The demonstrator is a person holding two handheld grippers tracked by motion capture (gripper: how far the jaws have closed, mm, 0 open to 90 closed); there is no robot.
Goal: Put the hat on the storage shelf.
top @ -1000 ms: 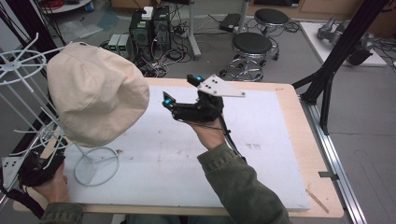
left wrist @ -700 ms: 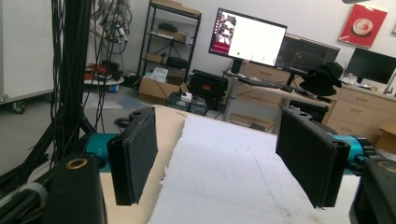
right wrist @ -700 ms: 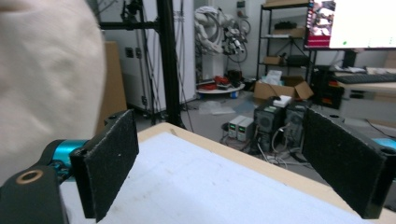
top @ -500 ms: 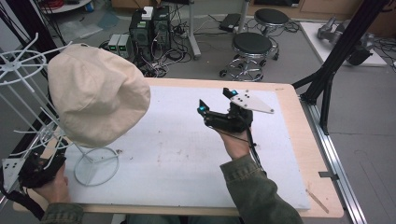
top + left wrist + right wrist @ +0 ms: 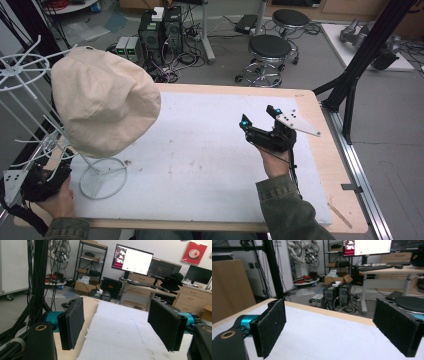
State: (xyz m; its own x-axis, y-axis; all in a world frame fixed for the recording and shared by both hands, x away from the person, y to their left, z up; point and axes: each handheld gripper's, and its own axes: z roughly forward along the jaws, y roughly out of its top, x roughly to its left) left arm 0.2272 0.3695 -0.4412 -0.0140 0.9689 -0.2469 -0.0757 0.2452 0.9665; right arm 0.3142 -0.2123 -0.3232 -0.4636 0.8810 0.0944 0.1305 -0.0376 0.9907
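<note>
1. Our hat (image 5: 102,100) hangs on the wire stand (image 5: 100,172), upper left.
2. Our right gripper (image 5: 260,119), jaws apart, is far right of it.
3. Our left gripper (image 5: 37,182), jaws apart, is nearer, below.

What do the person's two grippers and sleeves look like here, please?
Both grippers are black with teal accents near the jaws, whose pads are black and rough. The right gripper carries a grey three-cornered plate and trails a black cable. The left gripper looks black. The sleeves are olive green.
</note>
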